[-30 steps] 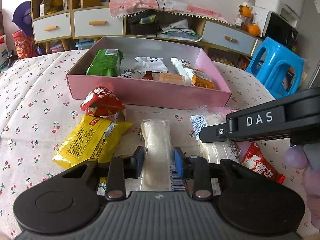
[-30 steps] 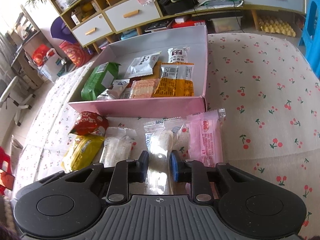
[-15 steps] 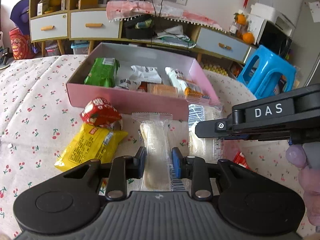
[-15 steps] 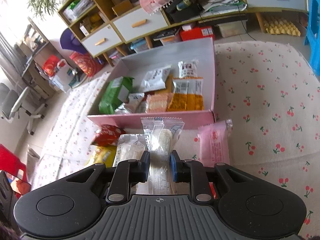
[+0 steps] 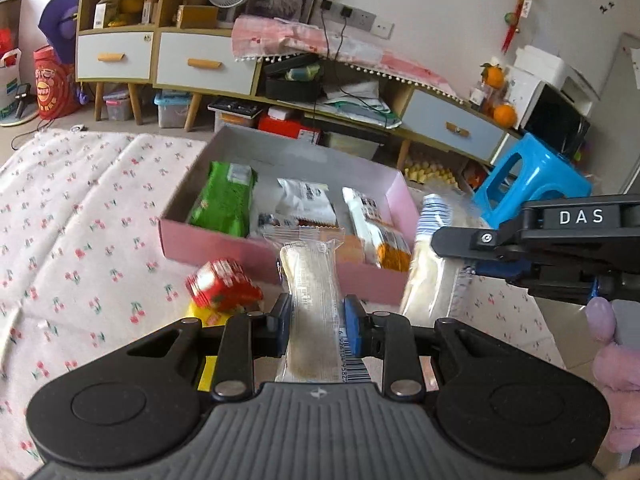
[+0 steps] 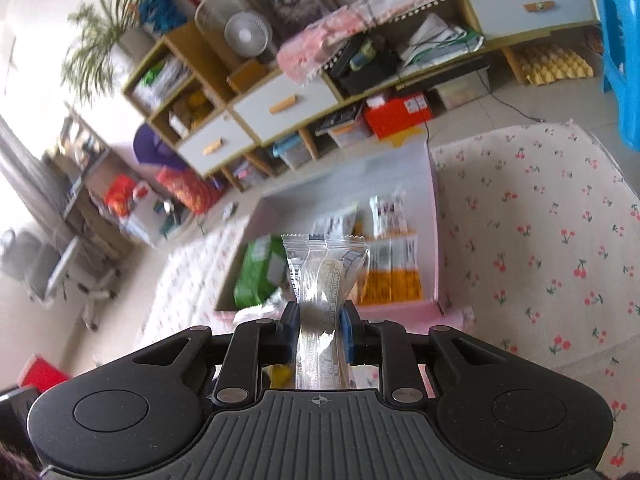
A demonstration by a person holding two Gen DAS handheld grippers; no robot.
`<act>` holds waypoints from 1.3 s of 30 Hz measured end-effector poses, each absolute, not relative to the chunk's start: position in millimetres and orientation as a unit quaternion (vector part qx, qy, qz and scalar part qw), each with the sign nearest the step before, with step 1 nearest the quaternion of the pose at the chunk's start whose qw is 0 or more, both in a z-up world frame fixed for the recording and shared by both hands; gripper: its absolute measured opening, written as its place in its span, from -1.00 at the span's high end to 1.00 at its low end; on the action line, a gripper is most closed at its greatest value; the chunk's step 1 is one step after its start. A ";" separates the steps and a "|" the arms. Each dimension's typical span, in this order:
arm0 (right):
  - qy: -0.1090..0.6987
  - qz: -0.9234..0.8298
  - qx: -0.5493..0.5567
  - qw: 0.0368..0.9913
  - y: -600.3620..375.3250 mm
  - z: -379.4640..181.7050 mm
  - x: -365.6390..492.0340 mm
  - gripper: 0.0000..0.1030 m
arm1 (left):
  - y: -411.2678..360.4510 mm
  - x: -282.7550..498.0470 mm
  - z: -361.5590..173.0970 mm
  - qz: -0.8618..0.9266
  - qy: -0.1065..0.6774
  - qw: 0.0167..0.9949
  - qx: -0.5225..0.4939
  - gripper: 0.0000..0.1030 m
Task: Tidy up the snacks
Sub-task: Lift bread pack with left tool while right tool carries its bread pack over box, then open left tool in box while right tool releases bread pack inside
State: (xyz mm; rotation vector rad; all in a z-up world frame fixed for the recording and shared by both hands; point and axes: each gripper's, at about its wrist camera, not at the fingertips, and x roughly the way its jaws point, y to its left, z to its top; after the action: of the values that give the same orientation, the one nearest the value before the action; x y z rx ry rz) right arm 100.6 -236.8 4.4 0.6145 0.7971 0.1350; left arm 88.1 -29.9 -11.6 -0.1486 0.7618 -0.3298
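My left gripper (image 5: 315, 322) is shut on a clear-wrapped pale snack bar (image 5: 310, 280), held up off the cloth in front of the pink box (image 5: 224, 246). My right gripper (image 6: 319, 330) is shut on a second clear-wrapped snack (image 6: 322, 276), lifted above the pink box's (image 6: 435, 240) near wall. In the left wrist view the right gripper (image 5: 456, 246) comes in from the right with that packet (image 5: 426, 268) hanging from it. Inside the box lie a green pack (image 5: 224, 198), white packets (image 5: 304, 198) and an orange pack (image 5: 390, 254).
A red packet (image 5: 222, 286) and a yellow pack (image 5: 200, 316) lie on the cherry-print cloth (image 5: 80, 240) left of my left gripper. A blue stool (image 5: 532, 180) stands at the right, cabinets (image 5: 188, 64) behind the box. A person's gloved hand (image 5: 616, 364) holds the right gripper.
Both grippers rose off the cloth, each carrying its clear-wrapped snack toward the pink box. The right gripper has rolled, so its view now tilts.
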 end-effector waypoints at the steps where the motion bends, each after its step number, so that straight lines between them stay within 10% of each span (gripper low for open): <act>1: 0.379 0.063 0.302 0.873 -239.1 4.3 102.4 0.60 | -29.7 92.1 -7.2 -0.160 0.369 0.913 -0.070 0.52; 39: 0.355 0.026 0.411 0.839 -277.8 -65.7 225.7 0.59 | -63.9 251.4 -35.5 -0.113 0.402 0.908 0.039 0.51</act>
State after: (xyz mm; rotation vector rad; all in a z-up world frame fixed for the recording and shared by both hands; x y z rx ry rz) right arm 225.7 -277.8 -65.7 0.8688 0.7498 0.0554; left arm 251.4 -63.9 -35.5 0.0797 0.8302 -0.2322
